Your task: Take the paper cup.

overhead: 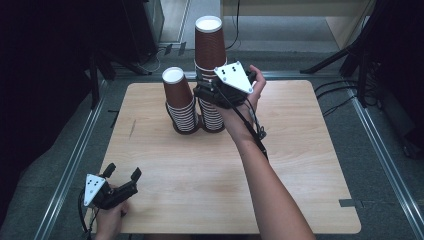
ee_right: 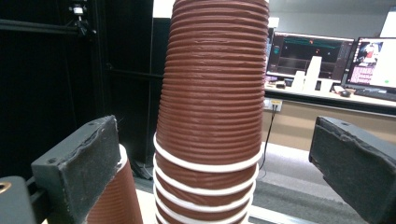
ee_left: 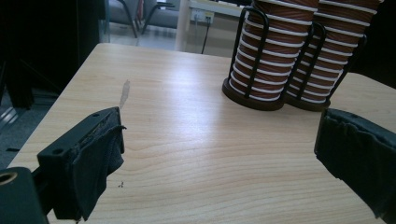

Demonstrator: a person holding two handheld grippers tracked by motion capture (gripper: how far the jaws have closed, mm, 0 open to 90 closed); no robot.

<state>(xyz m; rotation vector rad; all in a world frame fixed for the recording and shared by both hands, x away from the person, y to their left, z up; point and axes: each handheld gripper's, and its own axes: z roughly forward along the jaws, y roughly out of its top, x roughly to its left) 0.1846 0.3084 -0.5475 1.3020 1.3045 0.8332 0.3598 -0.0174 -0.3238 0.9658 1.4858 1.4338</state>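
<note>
Two stacks of upturned brown ribbed paper cups stand in black wire holders at the far middle of the wooden table [overhead: 300,175]. The taller stack [overhead: 210,47] is on the right, the shorter stack [overhead: 178,97] on the left. My right gripper [overhead: 204,91] is raised level beside the taller stack. It is open, and the upper cups [ee_right: 212,93] stand between its jaws with a gap on each side. The shorter stack [ee_right: 112,200] shows behind its left jaw. My left gripper [overhead: 123,171] rests open at the front left corner, nothing between its jaws [ee_left: 219,154]. It faces both stacks [ee_left: 261,56].
Bare wood [ee_left: 187,116] lies between the left gripper and the holders. Metal rails [overhead: 75,160] run along the floor on both sides of the table. Dark stands and cables [overhead: 345,100] sit beyond the far edge. Monitors [ee_right: 308,51] are on a desk behind the stacks.
</note>
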